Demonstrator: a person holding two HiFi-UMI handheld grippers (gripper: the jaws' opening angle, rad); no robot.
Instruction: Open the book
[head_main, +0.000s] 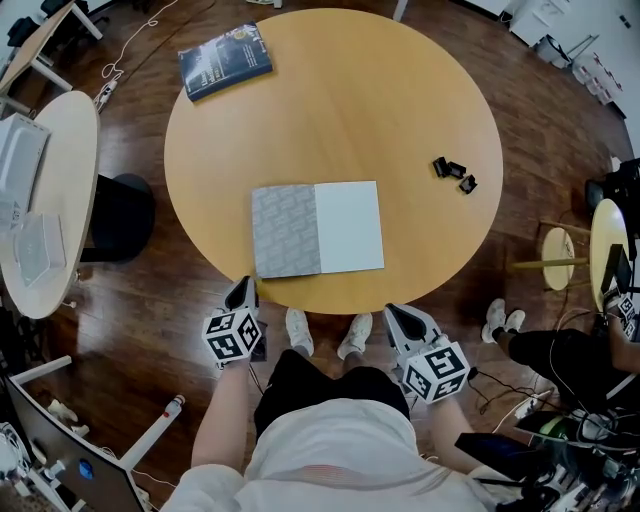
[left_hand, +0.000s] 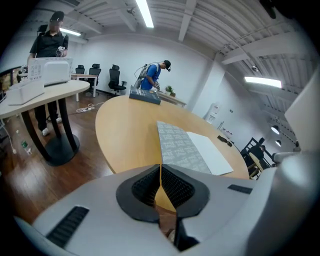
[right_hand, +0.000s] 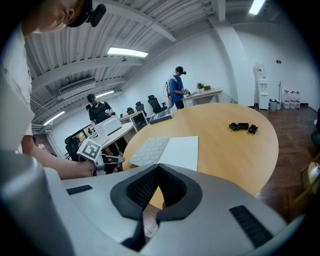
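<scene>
Both jaw pairs are closed on nothing, with the left gripper and right gripper just off the near edge of the tabletop. We judge that the book, spread flat close to that edge, could swing shut unpinned or slide if a tip nudges it.

The head view looks steeply down on the open grey-and-white book, which both gripper views face low, centre frame.
</scene>
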